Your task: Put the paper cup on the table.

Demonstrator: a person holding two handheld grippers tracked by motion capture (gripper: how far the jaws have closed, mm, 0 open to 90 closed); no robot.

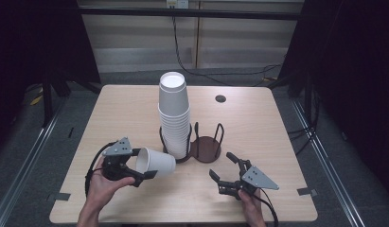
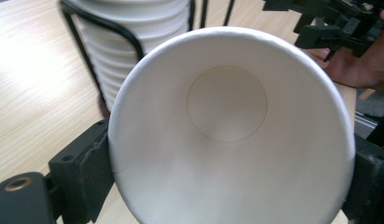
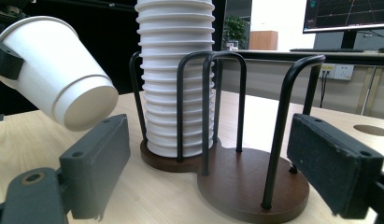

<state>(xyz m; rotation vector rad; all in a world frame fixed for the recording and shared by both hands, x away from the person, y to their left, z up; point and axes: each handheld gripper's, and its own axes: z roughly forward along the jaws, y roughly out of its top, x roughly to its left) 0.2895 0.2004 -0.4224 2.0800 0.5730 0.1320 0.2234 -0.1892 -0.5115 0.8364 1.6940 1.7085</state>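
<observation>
A single white paper cup (image 1: 156, 162) is held by the left gripper (image 1: 140, 165) near the left front of the light wooden table (image 1: 116, 113), tipped on its side with its open mouth towards the gripper and its base pointing right, towards the holder. In the left gripper view the cup (image 2: 231, 135) is clamped at its rim between the two black jaws, which are pressed against either side. Just to its right, a tall stack of white paper cups (image 1: 173, 113) is seated in the left bay of a dark wooden two-bay cup holder with black wire hoops (image 1: 206, 147); the right bay is seen bare. The right gripper (image 1: 225, 168) is held low over the table, near and to the right of the holder, with its jaws spread wide and nothing between the pads; in the right gripper view the holder (image 3: 255, 186) is framed between them.
</observation>
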